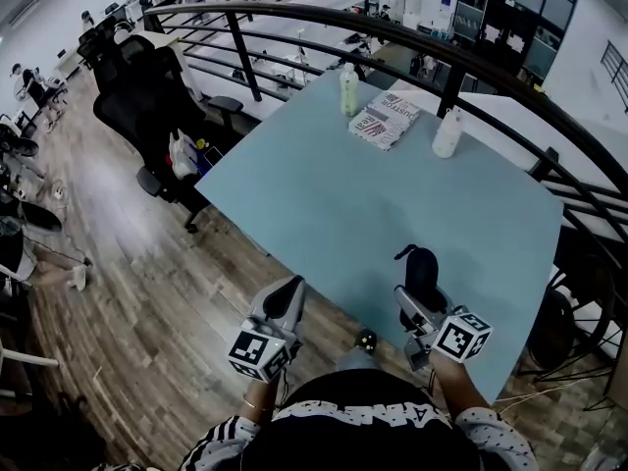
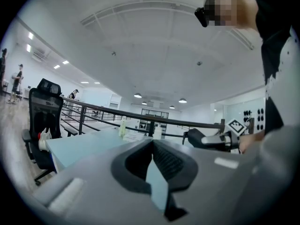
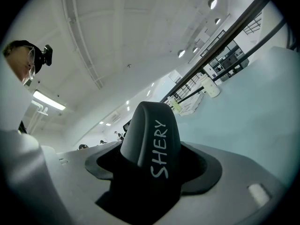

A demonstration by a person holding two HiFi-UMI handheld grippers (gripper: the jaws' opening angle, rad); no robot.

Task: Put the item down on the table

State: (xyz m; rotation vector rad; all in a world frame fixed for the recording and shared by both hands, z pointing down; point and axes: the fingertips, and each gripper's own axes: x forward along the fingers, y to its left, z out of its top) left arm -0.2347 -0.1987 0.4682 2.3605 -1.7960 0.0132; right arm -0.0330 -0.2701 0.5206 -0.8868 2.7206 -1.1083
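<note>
A black rounded item point(image 1: 421, 266) with white lettering "SHERY" sticks out of my right gripper point(image 1: 416, 297), which is shut on it. In the right gripper view the item point(image 3: 153, 142) fills the space between the jaws and hides their tips. It hangs above the near right part of the light blue table point(image 1: 324, 194). My left gripper point(image 1: 288, 297) is at the table's near edge, left of the right one. Its jaws meet at the tips in the left gripper view point(image 2: 151, 143) with nothing held.
At the table's far side stand a pale green bottle point(image 1: 349, 90), a printed packet point(image 1: 386, 119) and a white bottle point(image 1: 446, 132). A black railing point(image 1: 461, 62) curves behind the table. Black office chairs point(image 1: 147, 96) stand on the wooden floor at the left.
</note>
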